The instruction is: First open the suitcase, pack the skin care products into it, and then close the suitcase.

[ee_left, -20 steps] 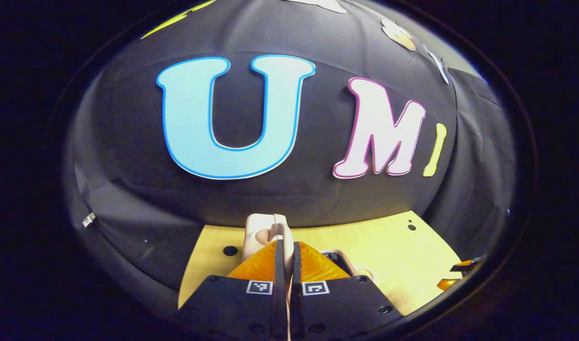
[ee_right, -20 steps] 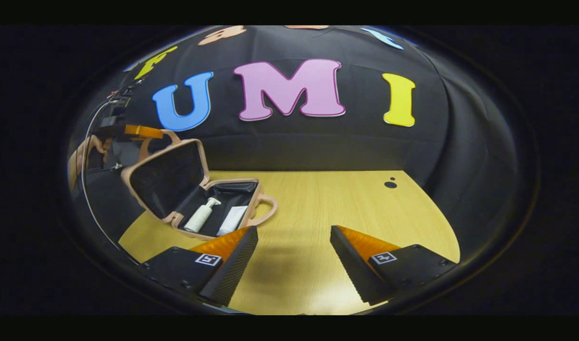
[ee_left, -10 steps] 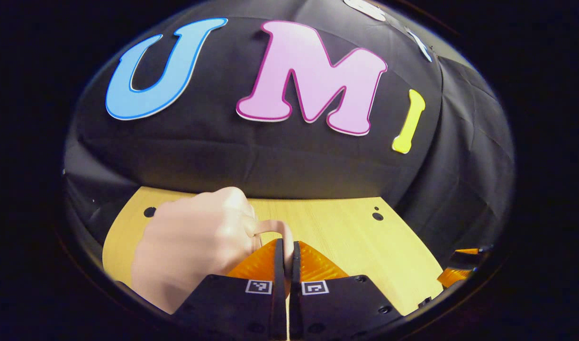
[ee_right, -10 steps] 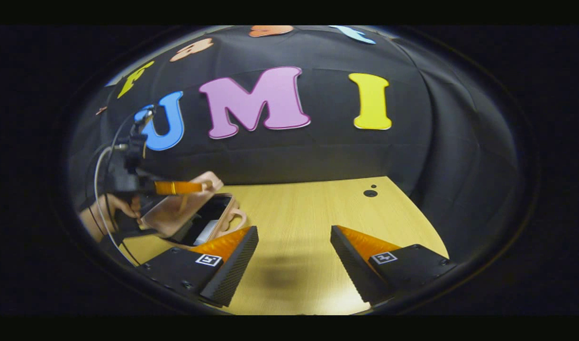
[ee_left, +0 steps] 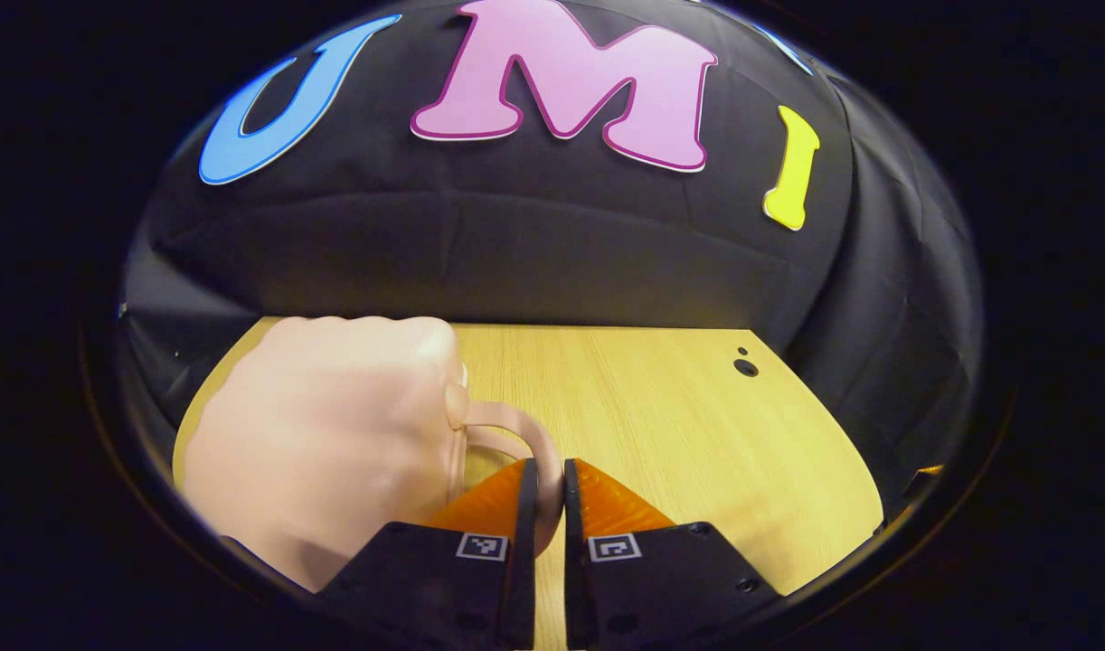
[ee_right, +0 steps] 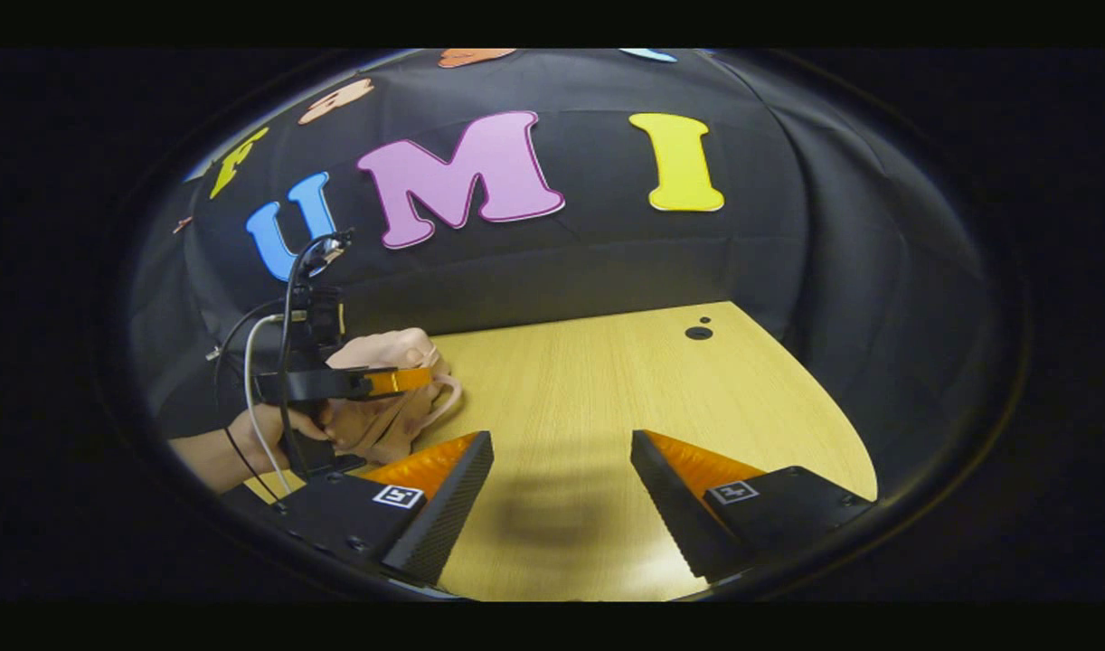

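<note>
The pink suitcase (ee_left: 326, 443) lies lid-down at the table's (ee_left: 697, 434) left side, its contents hidden, the left gripper (ee_left: 543, 493) pinching its handle (ee_left: 516, 434), while the right gripper (ee_right: 561, 493) hangs wide open over bare wood.
</note>
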Available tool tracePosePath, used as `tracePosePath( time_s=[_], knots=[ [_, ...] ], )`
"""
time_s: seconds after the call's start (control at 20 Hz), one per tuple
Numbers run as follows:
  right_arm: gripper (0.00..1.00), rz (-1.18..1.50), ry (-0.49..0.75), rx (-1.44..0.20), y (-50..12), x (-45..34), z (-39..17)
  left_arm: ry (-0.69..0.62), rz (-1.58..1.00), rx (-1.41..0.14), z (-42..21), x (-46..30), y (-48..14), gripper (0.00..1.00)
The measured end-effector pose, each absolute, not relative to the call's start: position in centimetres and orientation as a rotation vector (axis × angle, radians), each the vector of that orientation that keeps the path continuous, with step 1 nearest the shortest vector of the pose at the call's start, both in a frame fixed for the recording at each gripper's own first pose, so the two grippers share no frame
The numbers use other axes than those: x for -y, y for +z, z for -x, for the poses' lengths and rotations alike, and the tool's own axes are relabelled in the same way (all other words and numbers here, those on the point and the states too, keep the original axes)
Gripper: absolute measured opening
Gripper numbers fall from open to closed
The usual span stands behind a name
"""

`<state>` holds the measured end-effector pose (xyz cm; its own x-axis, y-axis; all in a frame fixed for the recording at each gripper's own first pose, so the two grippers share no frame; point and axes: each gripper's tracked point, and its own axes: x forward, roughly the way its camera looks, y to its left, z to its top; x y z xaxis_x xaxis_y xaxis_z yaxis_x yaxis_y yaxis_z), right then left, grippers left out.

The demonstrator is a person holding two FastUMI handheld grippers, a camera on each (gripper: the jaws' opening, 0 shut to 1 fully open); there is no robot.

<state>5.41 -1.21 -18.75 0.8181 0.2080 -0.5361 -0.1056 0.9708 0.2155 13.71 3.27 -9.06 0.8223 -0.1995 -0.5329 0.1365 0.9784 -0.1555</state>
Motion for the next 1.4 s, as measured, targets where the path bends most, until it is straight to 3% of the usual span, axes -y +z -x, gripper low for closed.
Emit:
tracePosePath(
  time_s=[0.1,0.25,0.3,0.4,0.45,0.75,0.95,1.4],
  knots=[
    [0.98,-0.173,0.167,-0.569,-18.0,1.0,-5.1,-0.209,0.140,-0.517,-12.7,-2.9,-6.6,0.19],
    [0.98,-0.157,0.168,-0.525,-15.7,0.6,-4.5,-0.230,0.153,-0.395,-10.4,-3.2,-1.9,0.67],
    [0.98,-0.153,0.165,-0.504,-14.7,0.5,-4.3,-0.221,0.141,-0.357,-9.5,-3.8,-0.1,0.72],
    [0.97,-0.137,0.146,-0.461,-12.4,0.6,-3.7,-0.187,0.093,-0.281,-7.1,-5.3,3.5,0.94],
    [0.97,-0.128,0.136,-0.445,-11.4,0.5,-3.1,-0.175,0.068,-0.239,-5.5,-6.1,5.8,0.99],
    [0.98,-0.113,0.120,-0.328,-4.7,-1.1,0.1,-0.096,0.056,-0.070,4.2,-9.3,16.1,0.96],
    [0.98,-0.008,0.125,-0.250,-0.9,-2.0,2.3,-0.052,0.065,-0.007,10.2,-11.1,19.2,0.96],
    [0.97,-0.049,0.057,-0.127,1.3,-2.3,8.5,-0.020,0.072,0.019,18.6,-13.6,17.2,0.96]
  ],
)
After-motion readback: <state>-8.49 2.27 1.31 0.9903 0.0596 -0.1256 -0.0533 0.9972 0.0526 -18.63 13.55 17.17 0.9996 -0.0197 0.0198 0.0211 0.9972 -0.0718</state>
